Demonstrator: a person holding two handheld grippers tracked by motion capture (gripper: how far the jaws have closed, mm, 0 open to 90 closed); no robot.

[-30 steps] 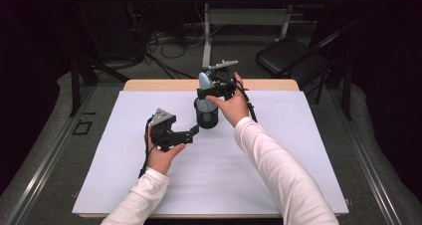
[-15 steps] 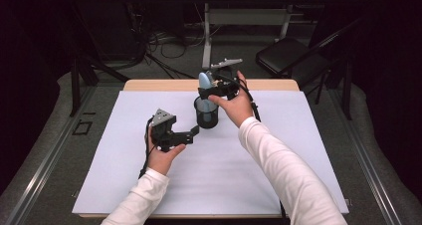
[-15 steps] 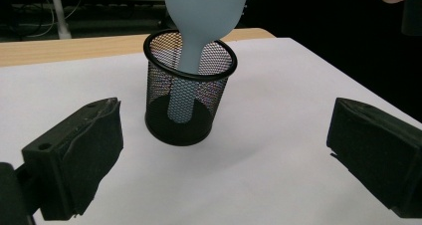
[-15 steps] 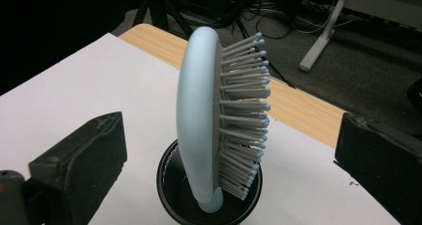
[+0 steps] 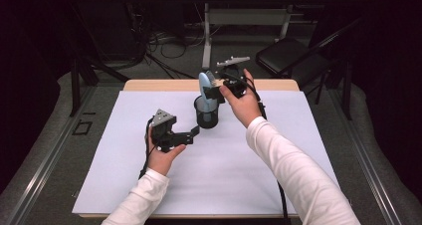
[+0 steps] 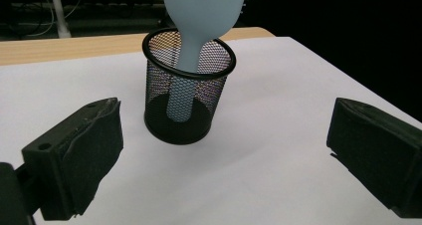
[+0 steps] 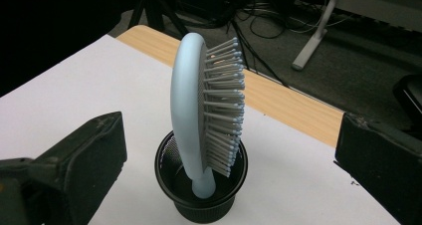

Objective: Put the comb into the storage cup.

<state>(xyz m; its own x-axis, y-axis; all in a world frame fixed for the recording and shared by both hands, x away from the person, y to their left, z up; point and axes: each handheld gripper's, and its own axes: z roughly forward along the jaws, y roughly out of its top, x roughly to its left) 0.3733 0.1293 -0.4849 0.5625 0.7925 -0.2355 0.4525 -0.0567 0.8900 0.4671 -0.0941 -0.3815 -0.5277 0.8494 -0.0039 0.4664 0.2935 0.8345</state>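
Toward the far middle of the bench (image 5: 124, 185): black mesh cup (image 5: 206, 113), pale blue hairbrush (image 5: 205, 83) standing handle-down inside. Right tool (image 5: 211, 91) wide, beside brush head; left tool (image 5: 191, 134) wide, near cup. Advice: withdraw straight back, clear of bristles, so the cup stays upright.

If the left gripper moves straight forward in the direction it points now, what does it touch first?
Most likely the black mesh cup, which stands centred between the open jaws of the left gripper, with the blue hairbrush standing in it.

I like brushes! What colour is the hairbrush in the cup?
Pale blue plastic hairbrush, clearest in the right gripper view.
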